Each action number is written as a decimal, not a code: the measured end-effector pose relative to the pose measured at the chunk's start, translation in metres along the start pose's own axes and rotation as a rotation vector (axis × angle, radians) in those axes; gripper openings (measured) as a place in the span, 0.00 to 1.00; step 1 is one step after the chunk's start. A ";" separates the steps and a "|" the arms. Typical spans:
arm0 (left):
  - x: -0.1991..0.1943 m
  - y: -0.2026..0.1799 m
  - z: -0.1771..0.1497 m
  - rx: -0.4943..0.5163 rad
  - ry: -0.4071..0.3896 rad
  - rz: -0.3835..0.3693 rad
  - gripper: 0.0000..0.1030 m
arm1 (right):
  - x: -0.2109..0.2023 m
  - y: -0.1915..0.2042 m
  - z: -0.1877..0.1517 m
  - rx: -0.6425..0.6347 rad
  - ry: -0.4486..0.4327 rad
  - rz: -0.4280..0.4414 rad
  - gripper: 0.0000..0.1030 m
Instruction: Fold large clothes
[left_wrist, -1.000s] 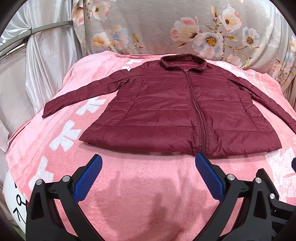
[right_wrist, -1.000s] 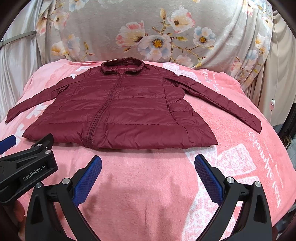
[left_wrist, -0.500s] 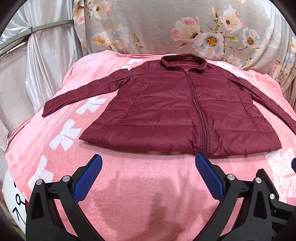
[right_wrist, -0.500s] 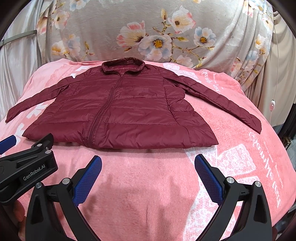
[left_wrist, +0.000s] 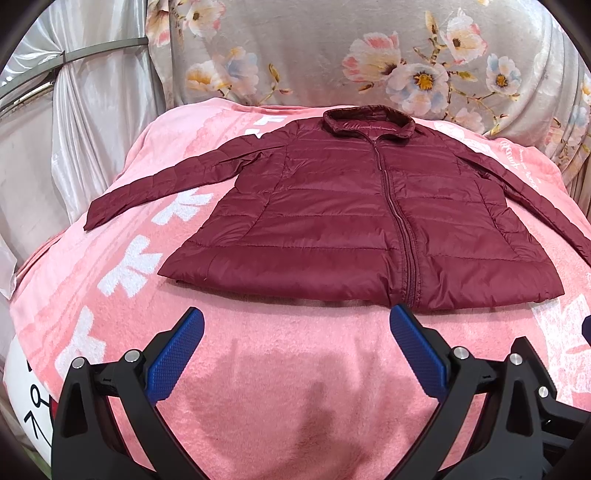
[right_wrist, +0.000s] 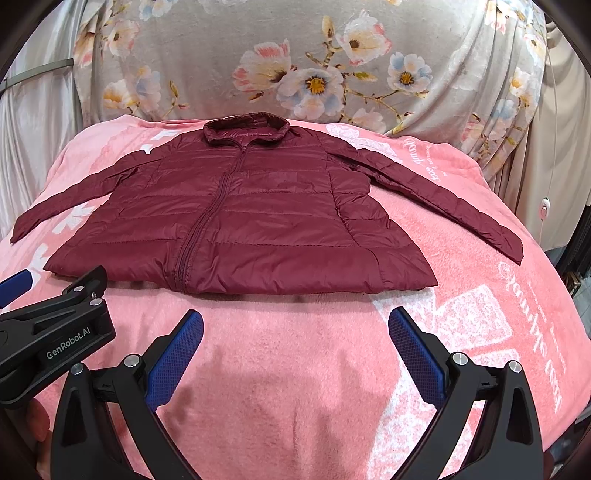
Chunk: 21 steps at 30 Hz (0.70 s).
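Observation:
A maroon quilted jacket (left_wrist: 354, 229) lies flat, zipped, front up, on a pink blanket (left_wrist: 288, 387), collar at the far side and both sleeves spread outward. It also shows in the right wrist view (right_wrist: 251, 225). My left gripper (left_wrist: 295, 332) is open and empty, hovering just short of the jacket's near hem, left of the zipper. My right gripper (right_wrist: 295, 336) is open and empty, near the hem's right half. The left gripper's body (right_wrist: 55, 332) shows at the left of the right wrist view.
The blanket covers a rounded bed that drops off at left and right. A floral grey cloth (left_wrist: 369, 55) hangs behind it. A silvery curtain (left_wrist: 74, 129) is at the left. A white cord with a switch (right_wrist: 545, 206) hangs at the right.

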<state>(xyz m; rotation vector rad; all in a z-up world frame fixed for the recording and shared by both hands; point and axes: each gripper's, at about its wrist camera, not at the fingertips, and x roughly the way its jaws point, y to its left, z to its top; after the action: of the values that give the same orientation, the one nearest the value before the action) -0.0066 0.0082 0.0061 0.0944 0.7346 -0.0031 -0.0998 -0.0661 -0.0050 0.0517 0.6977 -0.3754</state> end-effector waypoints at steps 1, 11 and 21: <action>0.000 0.000 0.000 0.000 0.000 0.000 0.95 | 0.000 0.000 0.000 0.000 0.000 0.000 0.95; 0.000 0.001 0.000 0.000 0.000 0.000 0.95 | 0.001 0.000 -0.001 -0.001 -0.001 -0.001 0.95; 0.000 0.001 0.000 -0.002 0.001 -0.001 0.95 | 0.000 0.000 -0.001 -0.002 -0.001 0.002 0.95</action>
<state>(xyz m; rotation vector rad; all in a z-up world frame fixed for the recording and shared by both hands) -0.0061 0.0090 0.0064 0.0920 0.7355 -0.0029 -0.1003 -0.0664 -0.0058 0.0502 0.6971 -0.3729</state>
